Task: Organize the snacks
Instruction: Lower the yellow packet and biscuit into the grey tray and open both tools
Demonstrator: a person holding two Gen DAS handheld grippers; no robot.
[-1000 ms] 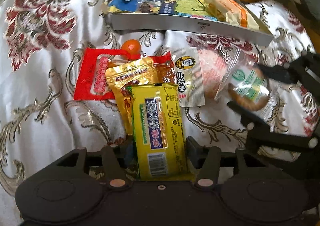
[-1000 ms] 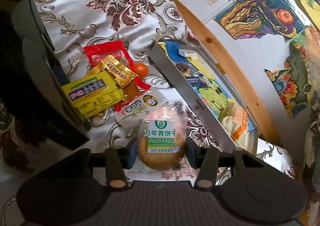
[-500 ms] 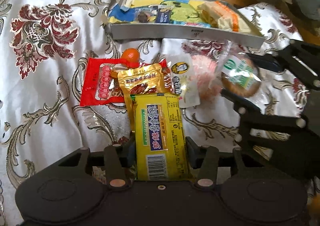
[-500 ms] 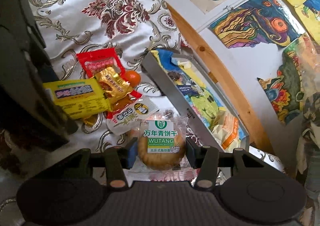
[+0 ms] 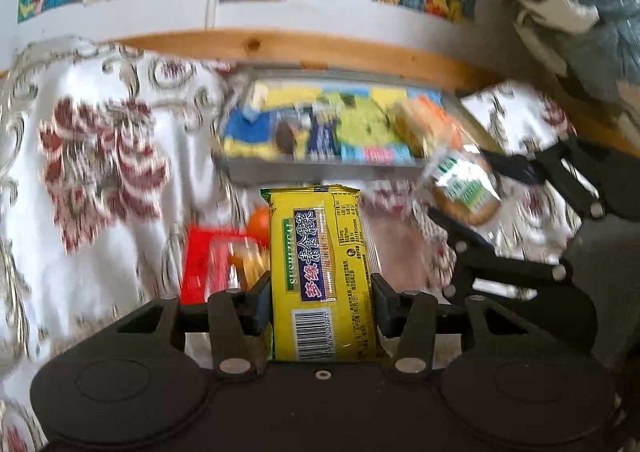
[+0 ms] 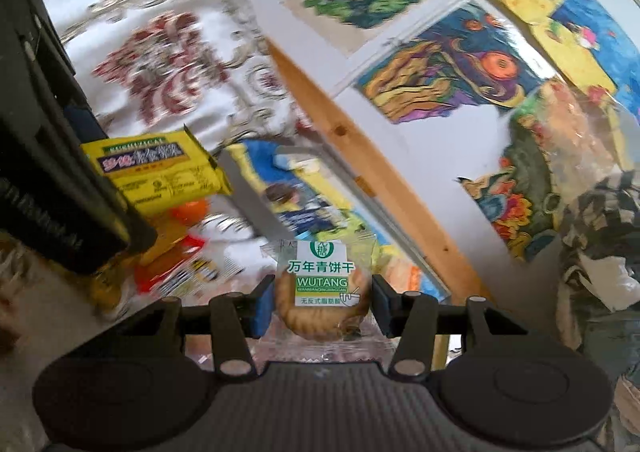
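Left tool [image 5: 320, 304]: clamps yellow packet [image 5: 322, 272], light, stiff, held mid-sides. Right tool [image 6: 320, 302]: clamps biscuit packet [image 6: 323, 292], fragile, slippery wrapper.

Motion blur smears the patterned cloth [image 5: 100, 172] and the tray [image 5: 320, 168] in the left wrist view, so the wrappers lying in the tray cannot be read. The yellow packet [image 5: 322, 276] hides most of the red packet [image 5: 202, 272] and the orange ball [image 5: 258, 222] behind it. In the right wrist view the snacks on the cloth blur into red and gold streaks, and the wall drawings [image 6: 436, 72] are cut off by the picture's edge.
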